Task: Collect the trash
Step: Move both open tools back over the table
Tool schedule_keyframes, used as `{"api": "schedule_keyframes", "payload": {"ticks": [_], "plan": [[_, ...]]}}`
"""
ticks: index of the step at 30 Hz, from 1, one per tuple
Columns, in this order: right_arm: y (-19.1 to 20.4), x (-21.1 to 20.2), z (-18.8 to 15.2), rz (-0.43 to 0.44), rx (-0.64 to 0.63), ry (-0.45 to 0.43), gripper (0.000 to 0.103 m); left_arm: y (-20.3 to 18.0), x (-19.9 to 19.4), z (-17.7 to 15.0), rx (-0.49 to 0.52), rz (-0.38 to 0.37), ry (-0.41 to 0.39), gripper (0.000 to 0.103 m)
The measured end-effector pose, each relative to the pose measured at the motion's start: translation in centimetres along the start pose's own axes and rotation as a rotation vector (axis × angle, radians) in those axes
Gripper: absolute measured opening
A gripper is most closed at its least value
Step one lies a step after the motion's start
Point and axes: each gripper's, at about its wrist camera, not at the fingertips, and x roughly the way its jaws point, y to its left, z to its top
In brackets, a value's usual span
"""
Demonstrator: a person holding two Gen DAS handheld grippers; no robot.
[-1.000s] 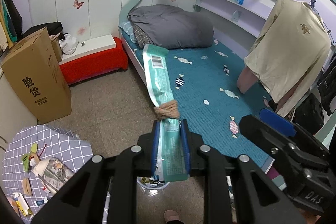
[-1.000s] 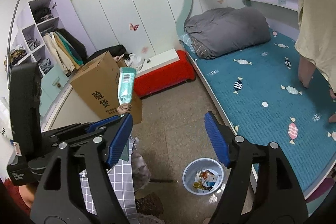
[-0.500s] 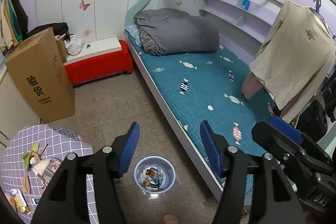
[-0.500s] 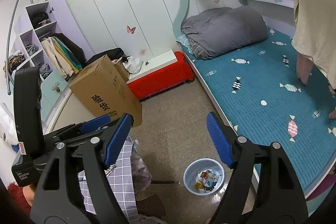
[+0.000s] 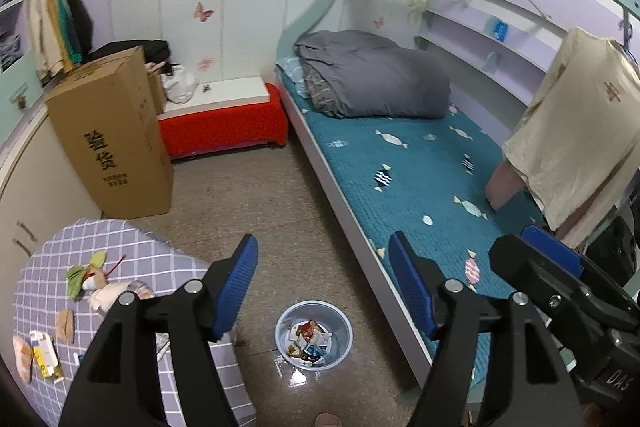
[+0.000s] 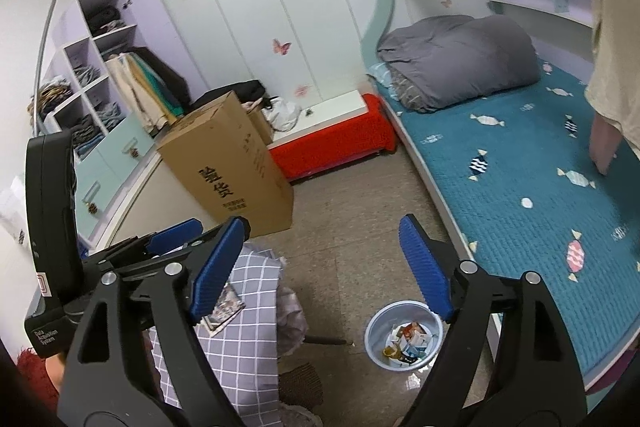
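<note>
Bed (image 5: 420, 187): just right of the bin, teal cover, grey quilt (image 5: 376, 83) at its far end.
Box (image 5: 112, 135): cardboard, upright on the floor beyond the bin, to its left.
Desk (image 5: 132, 251): checked cloth, just left of the bin; wrappers (image 5: 40, 347) and scraps lie on it.
Bin (image 5: 314, 335): blue, on the floor between desk and bed, trash (image 5: 308, 341) inside.
Left hand-held gripper (image 5: 322, 287): above the bin, jaws wide and opening, nothing between them.
Right hand-held gripper (image 6: 324, 267): above and left of the bin, jaws wide and opening, empty.
</note>
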Motion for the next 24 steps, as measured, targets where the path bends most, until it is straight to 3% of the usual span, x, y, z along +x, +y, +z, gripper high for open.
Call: {"api": "schedule_keyframes", "payload": {"ticks": [9,24], "plan": [[6.2,3.1,-1.2,0.123,-0.075,0.089,0.081,7.3,-3.2,-2.3,-0.126,0.119,0.002,0.069],[24.1,12.0,-7.5,0.36,-0.257,0.333,0.081,28.5,-9.8,-9.7,-0.484,0.387,0.07,0.071]]}}
